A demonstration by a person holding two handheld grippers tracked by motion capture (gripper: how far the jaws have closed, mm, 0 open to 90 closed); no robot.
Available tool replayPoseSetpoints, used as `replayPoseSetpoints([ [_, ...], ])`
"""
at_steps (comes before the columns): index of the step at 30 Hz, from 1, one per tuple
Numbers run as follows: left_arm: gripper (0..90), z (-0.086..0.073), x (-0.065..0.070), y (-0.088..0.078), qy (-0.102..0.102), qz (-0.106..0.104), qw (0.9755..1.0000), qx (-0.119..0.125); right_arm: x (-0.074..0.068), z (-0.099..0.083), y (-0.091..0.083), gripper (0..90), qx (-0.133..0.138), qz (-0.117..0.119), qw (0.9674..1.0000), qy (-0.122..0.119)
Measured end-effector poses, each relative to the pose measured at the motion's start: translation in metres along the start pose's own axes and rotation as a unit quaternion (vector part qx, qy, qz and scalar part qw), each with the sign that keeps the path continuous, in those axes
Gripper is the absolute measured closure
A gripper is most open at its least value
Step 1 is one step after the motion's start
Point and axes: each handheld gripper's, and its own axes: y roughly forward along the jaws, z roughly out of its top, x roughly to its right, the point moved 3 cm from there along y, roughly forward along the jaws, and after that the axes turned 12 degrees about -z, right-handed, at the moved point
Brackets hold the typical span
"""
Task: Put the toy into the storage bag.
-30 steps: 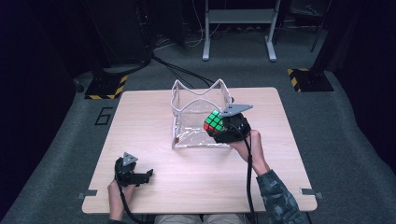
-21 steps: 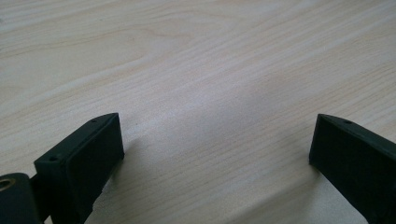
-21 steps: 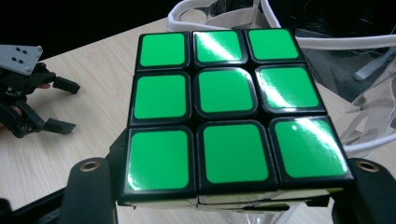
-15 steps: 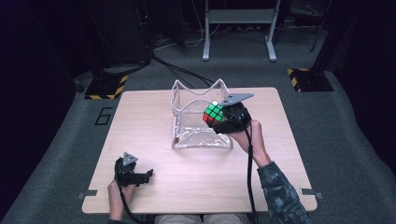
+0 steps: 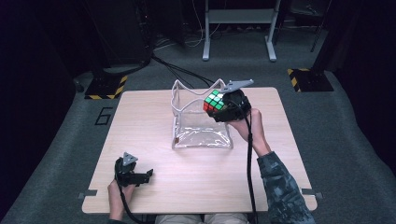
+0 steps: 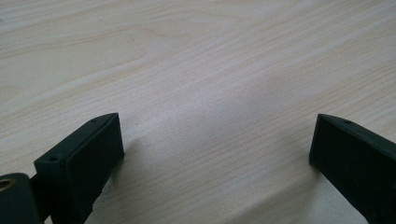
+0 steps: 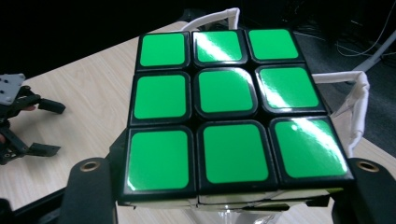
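The high view looks forward and down from above the near edge of the bench (image 5: 154, 121), far enough to see all four corners. The left gripper view sits very close to the bench top near the near left corner. The right gripper view looks across toward that same corner, pressed up close to a green cube (image 7: 224, 107), and both it and the high view show the left hand-held gripper (image 5: 140, 176).

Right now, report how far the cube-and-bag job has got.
Done: the right tool is clamped on the puzzle cube and holds it in the air. In hand: the cube hangs above the clear bag. Left: setting it down somewhere. The left tool rests open on the table.
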Motion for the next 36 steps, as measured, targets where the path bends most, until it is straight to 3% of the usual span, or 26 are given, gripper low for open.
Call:
replayPoseSetpoints([
  [13,2.8,0.000,0.000,0.000,0.000,-0.001,1.0000,-0.002,0.022,0.008,0.019,33.0,-0.015,-0.014,0.9997,0.014],
  [24,2.7,0.000,0.000,0.000,0.000,-0.001,1.0000,-0.002,0.031,0.018,0.041,33.0,-0.030,-0.020,0.9992,0.019],
  [36,2.8,0.000,0.000,0.000,0.000,0.001,1.0000,0.000,0.045,0.015,0.067,33.0,-0.048,-0.028,0.9979,0.034],
])
